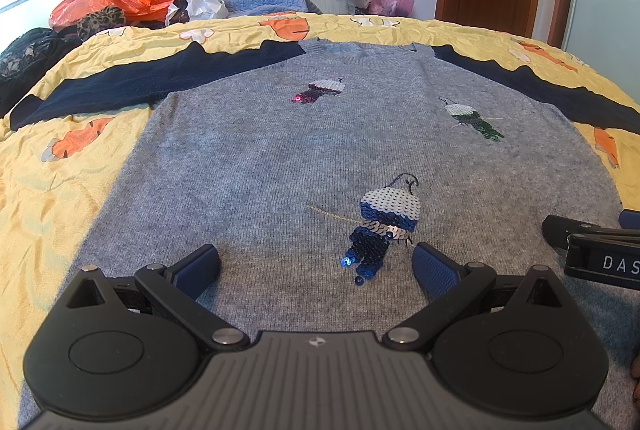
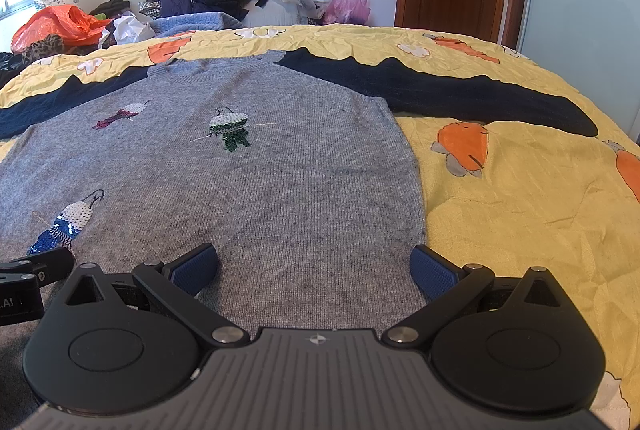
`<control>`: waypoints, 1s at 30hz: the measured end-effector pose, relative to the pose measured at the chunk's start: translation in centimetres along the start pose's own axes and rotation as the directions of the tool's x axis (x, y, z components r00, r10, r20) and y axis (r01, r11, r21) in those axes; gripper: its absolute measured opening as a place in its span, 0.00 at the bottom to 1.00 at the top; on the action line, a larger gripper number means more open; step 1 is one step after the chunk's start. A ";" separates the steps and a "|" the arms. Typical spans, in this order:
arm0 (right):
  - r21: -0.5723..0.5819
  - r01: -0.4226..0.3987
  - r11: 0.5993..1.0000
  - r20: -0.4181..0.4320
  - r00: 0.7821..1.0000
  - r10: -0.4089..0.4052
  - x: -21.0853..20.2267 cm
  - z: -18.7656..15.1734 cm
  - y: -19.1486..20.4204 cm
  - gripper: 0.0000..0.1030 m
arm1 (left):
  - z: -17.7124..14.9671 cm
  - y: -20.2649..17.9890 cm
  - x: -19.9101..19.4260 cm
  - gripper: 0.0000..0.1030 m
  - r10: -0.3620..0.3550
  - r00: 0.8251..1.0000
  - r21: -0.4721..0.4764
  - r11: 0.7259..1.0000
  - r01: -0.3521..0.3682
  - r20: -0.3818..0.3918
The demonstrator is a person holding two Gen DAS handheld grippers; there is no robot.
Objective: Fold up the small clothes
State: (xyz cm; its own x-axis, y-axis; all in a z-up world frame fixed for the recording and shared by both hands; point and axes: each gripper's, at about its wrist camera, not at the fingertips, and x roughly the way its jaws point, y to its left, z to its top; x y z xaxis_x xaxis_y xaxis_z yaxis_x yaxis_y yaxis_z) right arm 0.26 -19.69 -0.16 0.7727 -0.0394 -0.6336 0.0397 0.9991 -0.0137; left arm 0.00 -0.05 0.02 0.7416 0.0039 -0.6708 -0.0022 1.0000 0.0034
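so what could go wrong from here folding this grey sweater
Three risks, all judgement:
1. The sequin birds, like the blue one near the left tongs, could snag on the pads.
2. The navy sleeves lie spread wide, so they may drag or bunch.
3. Both tongs hover open over the sweater; the right tongs might pinch the yellow bedsheet too.

Grey knit sweater (image 1: 256, 157) w/ navy sleeves lies flat, front up — sleeves spread out, three sequin birds on chest.
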 end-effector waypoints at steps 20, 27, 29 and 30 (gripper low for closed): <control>-0.027 -0.125 0.992 0.126 0.984 0.128 -1.6 3.7 -3.1 1.00 | 3.0 0.1 -1.5 1.00 -0.054 0.990 0.045 0.998 0.048 0.132; 0.075 -0.034 0.997 0.238 0.971 0.015 1.9 10.0 -13.6 1.00 | 3.1 -0.5 1.5 1.00 -0.073 0.994 0.046 0.997 0.069 0.087; 0.228 -0.033 0.973 0.214 0.977 -0.017 3.7 11.2 -18.9 1.00 | 2.8 -0.3 2.5 1.00 -0.084 0.996 0.022 0.996 0.083 0.032; 0.322 -0.043 0.946 0.202 0.979 -0.024 4.4 11.5 -21.5 0.99 | 2.8 -0.3 2.5 1.00 -0.086 0.996 0.020 0.996 0.085 0.034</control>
State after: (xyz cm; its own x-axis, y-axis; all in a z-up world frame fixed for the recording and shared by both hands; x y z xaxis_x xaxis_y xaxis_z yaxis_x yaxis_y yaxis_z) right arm 10.12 -41.55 6.24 0.8838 -0.0657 -0.4633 0.2080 0.9421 0.2632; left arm 3.78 -0.33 0.41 0.7616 -0.0821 -0.6428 0.0743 0.9965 -0.0392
